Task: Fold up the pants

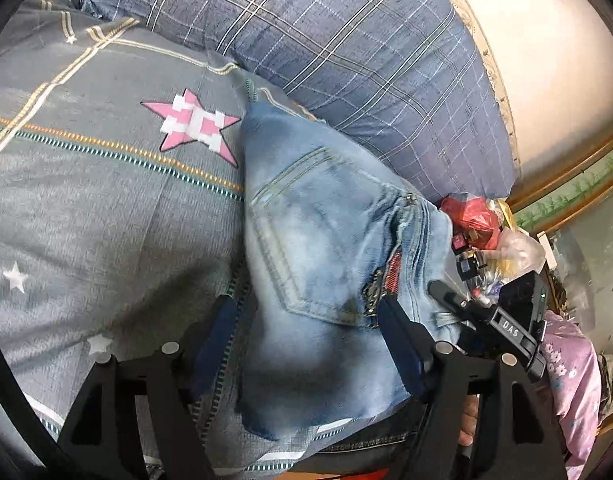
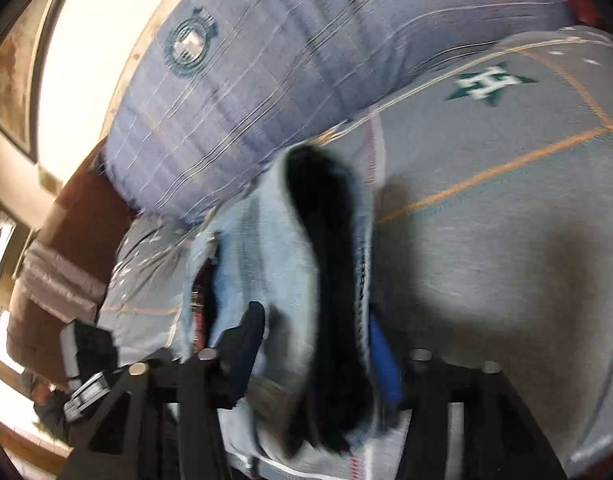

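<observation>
The pants [image 1: 322, 240] are light blue jeans, and they lie bunched on a bed [image 1: 106, 208] with a grey cover that has stripes and stars. In the left wrist view a back pocket faces up, and a pink star [image 1: 194, 126] printed on the cover is just beside the upper edge of the denim. Behind the jeans lies a big blue checked pillow [image 1: 346, 60] with a round badge on it.

The left claw [image 1: 310, 352] is spread wide. Its two blue padded fingers [image 1: 402, 344] stand on both sides of the denim, and the cloth passes between them. The fingers appear to touch the cloth at the sides, but I cannot tell if they really press it.

The right claw [image 1: 446, 296] appears in the left view at the right edge of the jeans, at the waistband. In its own view, which is blurred, the right claw [image 2: 318, 340] has a thick fold of the pants [image 2: 274, 248] between its fingers, with the dark inside of the jeans in the middle. The fingers are close against the cloth and it seems held.

Near the right edge of the jeans there is a red plastic bag [image 1: 474, 216] with small things around it, and a pink flowered cloth [image 1: 566, 364] is further to the right.
</observation>
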Demonstrator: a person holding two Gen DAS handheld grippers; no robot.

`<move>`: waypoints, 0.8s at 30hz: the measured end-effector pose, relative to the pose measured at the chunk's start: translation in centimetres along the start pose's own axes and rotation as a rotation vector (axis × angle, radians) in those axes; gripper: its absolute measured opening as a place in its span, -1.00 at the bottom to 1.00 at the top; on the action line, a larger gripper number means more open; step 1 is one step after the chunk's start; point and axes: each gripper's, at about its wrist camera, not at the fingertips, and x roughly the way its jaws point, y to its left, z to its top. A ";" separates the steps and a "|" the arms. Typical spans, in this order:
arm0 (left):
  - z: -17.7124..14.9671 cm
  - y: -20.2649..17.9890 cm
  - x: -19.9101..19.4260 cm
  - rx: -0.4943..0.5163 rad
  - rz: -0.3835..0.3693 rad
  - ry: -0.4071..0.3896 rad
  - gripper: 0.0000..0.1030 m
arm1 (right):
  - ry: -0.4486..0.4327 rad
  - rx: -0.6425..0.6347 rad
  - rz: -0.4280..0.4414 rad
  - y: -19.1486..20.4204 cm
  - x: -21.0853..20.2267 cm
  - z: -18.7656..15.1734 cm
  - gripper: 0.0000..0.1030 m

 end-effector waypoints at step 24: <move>4.8 -1.9 -0.6 -0.034 0.018 -0.002 0.45 | 0.026 0.042 0.008 1.0 0.6 5.4 0.54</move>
